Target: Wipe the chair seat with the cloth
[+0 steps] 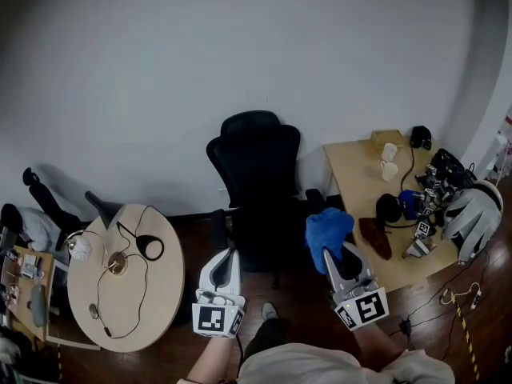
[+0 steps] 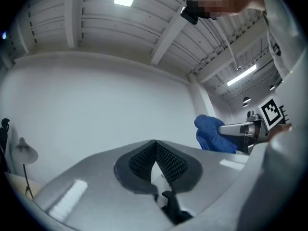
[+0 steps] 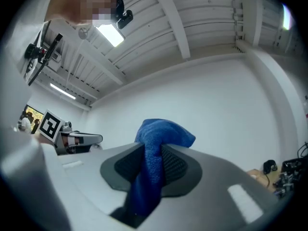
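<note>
- Our right gripper [image 1: 334, 250] pinches the blue cloth [image 1: 327, 230] between its jaws.
- Our left gripper [image 1: 228, 256] is closed and empty.
- The black office chair [image 1: 258, 190] stands just ahead of both.

Left gripper [image 1: 231, 254] pinched together, empty; right gripper [image 1: 331, 254] clamps the cloth [image 1: 328, 226].

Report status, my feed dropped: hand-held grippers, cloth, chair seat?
Left hand-held gripper shut, empty. Right hand-held gripper shut on blue cloth, held clear of the chair seat. No obstruction seen on seat.
</note>
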`<control>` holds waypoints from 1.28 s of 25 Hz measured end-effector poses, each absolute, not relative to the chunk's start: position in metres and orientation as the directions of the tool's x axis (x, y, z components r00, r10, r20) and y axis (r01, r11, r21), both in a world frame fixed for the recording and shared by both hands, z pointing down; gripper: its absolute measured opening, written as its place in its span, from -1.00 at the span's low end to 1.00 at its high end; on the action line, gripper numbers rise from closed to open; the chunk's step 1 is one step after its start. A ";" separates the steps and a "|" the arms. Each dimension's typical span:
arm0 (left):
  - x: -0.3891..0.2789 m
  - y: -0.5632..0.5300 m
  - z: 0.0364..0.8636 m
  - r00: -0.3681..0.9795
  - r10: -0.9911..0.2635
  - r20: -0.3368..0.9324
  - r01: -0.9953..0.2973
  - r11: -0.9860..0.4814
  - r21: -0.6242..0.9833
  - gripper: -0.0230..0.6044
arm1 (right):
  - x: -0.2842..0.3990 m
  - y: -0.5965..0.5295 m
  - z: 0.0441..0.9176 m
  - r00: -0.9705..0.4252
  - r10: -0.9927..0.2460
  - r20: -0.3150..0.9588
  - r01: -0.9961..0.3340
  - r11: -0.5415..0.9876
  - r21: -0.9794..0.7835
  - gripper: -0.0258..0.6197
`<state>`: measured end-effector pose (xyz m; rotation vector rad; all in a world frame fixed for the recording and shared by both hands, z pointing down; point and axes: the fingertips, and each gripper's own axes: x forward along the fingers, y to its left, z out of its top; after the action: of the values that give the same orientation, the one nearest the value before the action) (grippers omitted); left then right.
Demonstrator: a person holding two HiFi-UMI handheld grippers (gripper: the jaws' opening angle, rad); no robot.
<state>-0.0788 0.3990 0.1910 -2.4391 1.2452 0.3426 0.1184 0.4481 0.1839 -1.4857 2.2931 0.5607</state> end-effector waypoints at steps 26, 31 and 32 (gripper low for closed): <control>-0.051 0.610 0.193 0.588 -0.704 -0.399 -0.807 -0.545 -0.229 -0.91 | 0.145 0.642 0.198 -0.414 -0.779 -0.472 -0.904 0.411 0.114 -0.63; -0.048 0.610 0.224 0.612 -0.752 -0.245 -0.790 -0.568 -0.231 -0.83 | 0.139 0.651 0.201 -0.437 -0.769 -0.466 -0.893 0.432 0.125 -0.63; -0.047 0.609 0.224 0.612 -0.745 -0.265 -0.790 -0.570 -0.225 -0.83 | 0.138 0.651 0.202 -0.443 -0.766 -0.466 -0.891 0.435 0.133 -0.63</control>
<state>-0.0472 0.6094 0.2241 -2.5208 1.2406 0.2003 0.1380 0.6515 0.2016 -1.4176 2.3559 0.5191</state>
